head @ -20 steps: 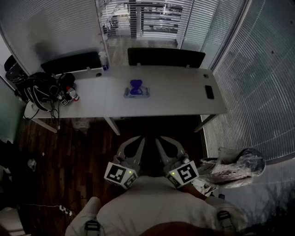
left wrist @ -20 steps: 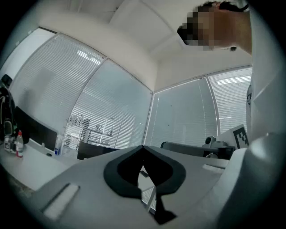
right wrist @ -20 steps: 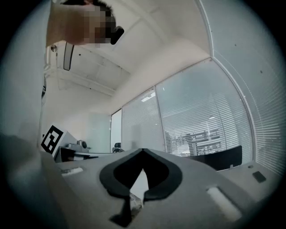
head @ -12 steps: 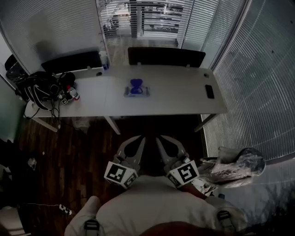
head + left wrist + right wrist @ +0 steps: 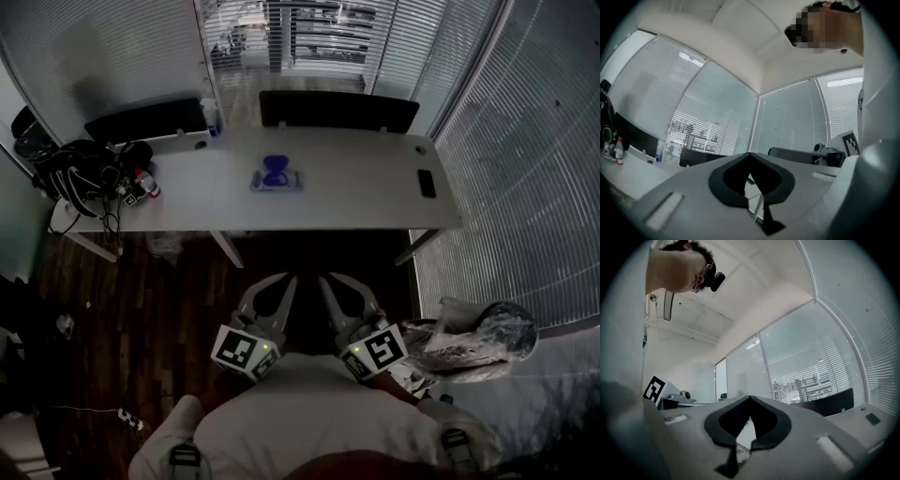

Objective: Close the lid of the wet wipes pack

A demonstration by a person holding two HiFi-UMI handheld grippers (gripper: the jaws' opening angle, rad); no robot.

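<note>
A person stands back from the white table (image 5: 356, 192), the left gripper (image 5: 288, 279) and right gripper (image 5: 324, 279) held side by side close to the body, both pairs of jaws pressed tip to tip with nothing between them. The wet wipes pack (image 5: 277, 185) lies well apart from them, near the middle of the table, midway between its front and back edges, its blue lid (image 5: 275, 170) apparently raised. A dark phone (image 5: 427, 185) sits toward the right edge. The likely hazard: a one-sided push on the lid could skid the light, unbraced pack across the smooth top instead of snapping it closed.
</note>
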